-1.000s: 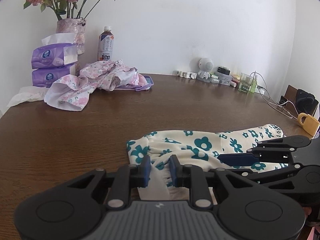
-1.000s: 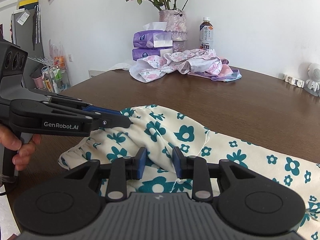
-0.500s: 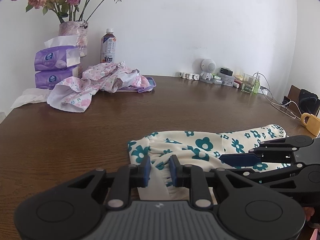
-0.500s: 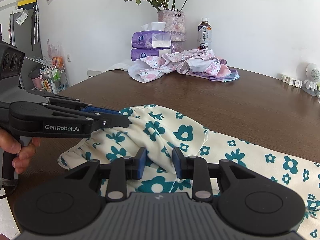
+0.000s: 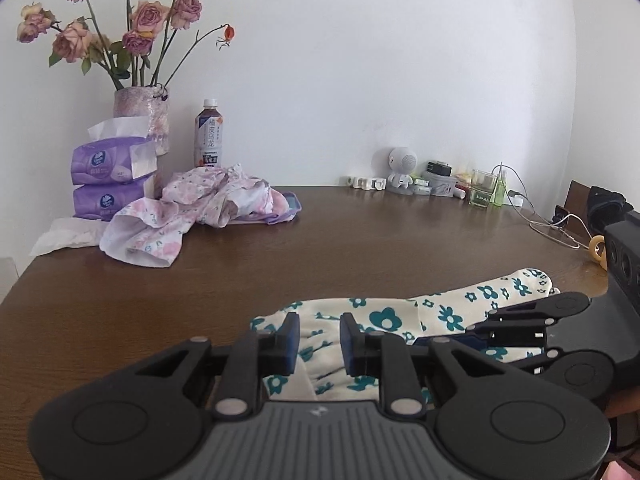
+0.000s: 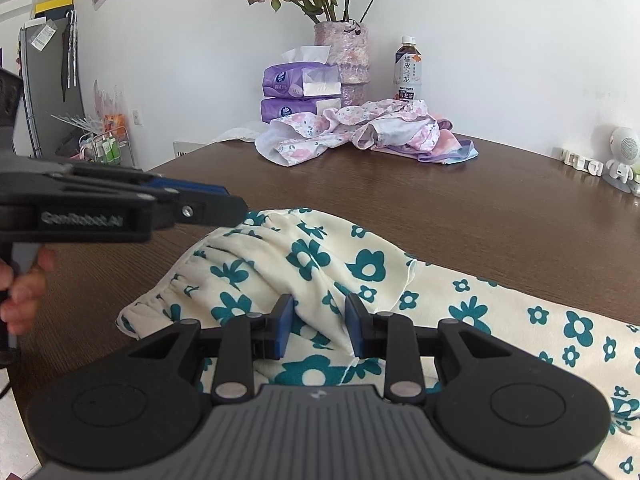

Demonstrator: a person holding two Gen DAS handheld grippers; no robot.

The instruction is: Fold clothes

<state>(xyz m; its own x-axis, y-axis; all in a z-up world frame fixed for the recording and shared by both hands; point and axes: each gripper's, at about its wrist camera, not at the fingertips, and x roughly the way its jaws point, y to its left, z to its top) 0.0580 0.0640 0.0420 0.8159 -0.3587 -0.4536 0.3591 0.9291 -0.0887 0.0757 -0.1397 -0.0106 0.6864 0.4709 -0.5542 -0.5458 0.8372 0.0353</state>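
On dark brown wooden table [image 5: 360, 240], from left wrist view: cream garment with teal flower print [image 5: 384, 320] lying flat, left claw [image 5: 319, 340] narrowly parted with cloth between its pads. From right wrist view: right claw [image 6: 320, 330] narrowly parted around raised fold; heap of pink floral clothes [image 6: 352, 128] well apart.

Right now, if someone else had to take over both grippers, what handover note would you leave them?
Left gripper: fingers apart, fabric between them but not clamped, at the gathered end of the cream garment with teal flowers.
Right gripper: also open, straddling a raised ridge of the same garment.
The garment lies on the wooden table, one fold visible.
A heap of pink floral clothes sits at the far side, unfolded.
Left to do: finish this garment, then fold the heap.
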